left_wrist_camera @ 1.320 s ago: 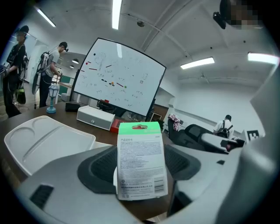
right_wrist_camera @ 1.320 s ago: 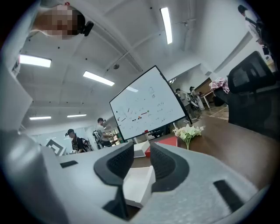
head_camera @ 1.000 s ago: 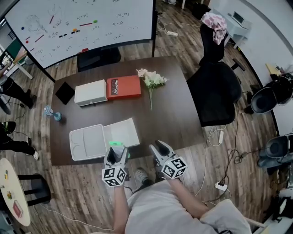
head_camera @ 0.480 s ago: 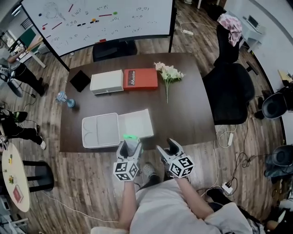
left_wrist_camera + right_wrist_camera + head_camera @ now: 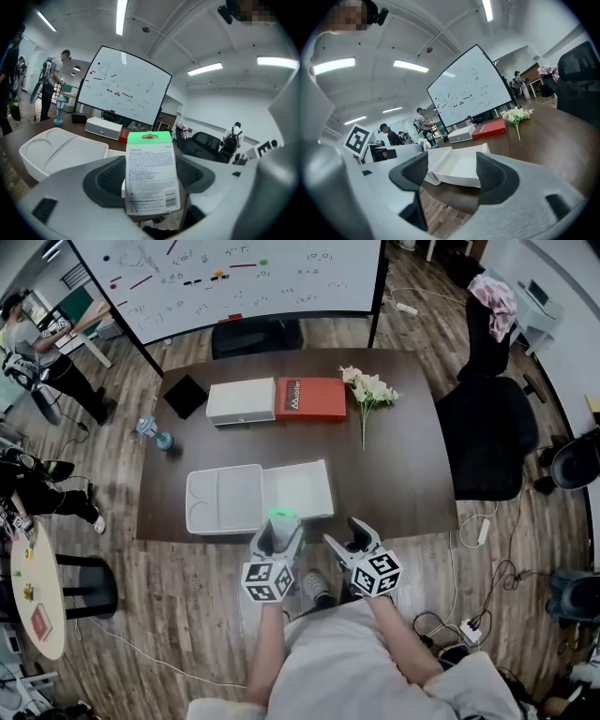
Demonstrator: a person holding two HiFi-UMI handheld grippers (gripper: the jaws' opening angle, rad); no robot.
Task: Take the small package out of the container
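The small package (image 5: 283, 516), a white card with a green top, stands upright between the jaws of my left gripper (image 5: 278, 527), which is shut on it at the table's near edge. In the left gripper view the package (image 5: 151, 171) fills the gap of that gripper (image 5: 151, 180). The white container (image 5: 298, 490) lies open just beyond it, with its lid (image 5: 223, 500) flat to the left. My right gripper (image 5: 348, 535) hangs to the right of the left one. Its jaws have just been opening and hold nothing. Through the right gripper (image 5: 452, 172) I see the container (image 5: 459, 168).
At the far side of the dark table (image 5: 403, 474) lie a white box (image 5: 241, 401), a red box (image 5: 310, 397), a flower sprig (image 5: 368, 390) and a black pad (image 5: 186, 396). A black office chair (image 5: 487, 432) stands to the right. People stand at the far left.
My right gripper's jaws have spread wider. The left gripper keeps its hold on the package at the table's near edge. The head view has shifted.
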